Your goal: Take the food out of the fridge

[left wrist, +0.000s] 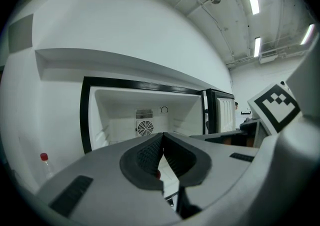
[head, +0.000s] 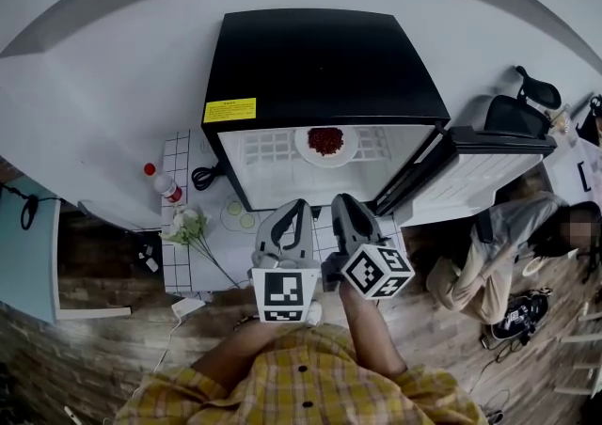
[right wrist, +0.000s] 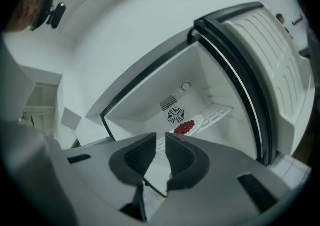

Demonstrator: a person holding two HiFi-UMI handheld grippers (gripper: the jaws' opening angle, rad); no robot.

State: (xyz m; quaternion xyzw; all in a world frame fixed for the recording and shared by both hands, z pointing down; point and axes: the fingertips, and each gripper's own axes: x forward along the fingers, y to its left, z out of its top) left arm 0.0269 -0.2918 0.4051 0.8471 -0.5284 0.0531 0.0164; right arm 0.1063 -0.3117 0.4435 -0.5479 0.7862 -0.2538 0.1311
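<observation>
Left claw (left wrist: 162,136): tips pressed together, holding nothing.
Right claw (right wrist: 161,139): I see a narrow gap, nothing in it.
Red food (head: 325,139): on a round plate (head: 309,156), flat on the shelf (head: 268,146) in the fridge (head: 320,56).

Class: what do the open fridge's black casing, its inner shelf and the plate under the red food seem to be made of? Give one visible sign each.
Black fridge casing: probably painted sheet metal; smooth, flat, softly reflective.
White grid shelf: likely coated wire; thin crossing bars.
Round white plate: smooth and glossy, ceramic or plastic; the look leaves that open.
</observation>
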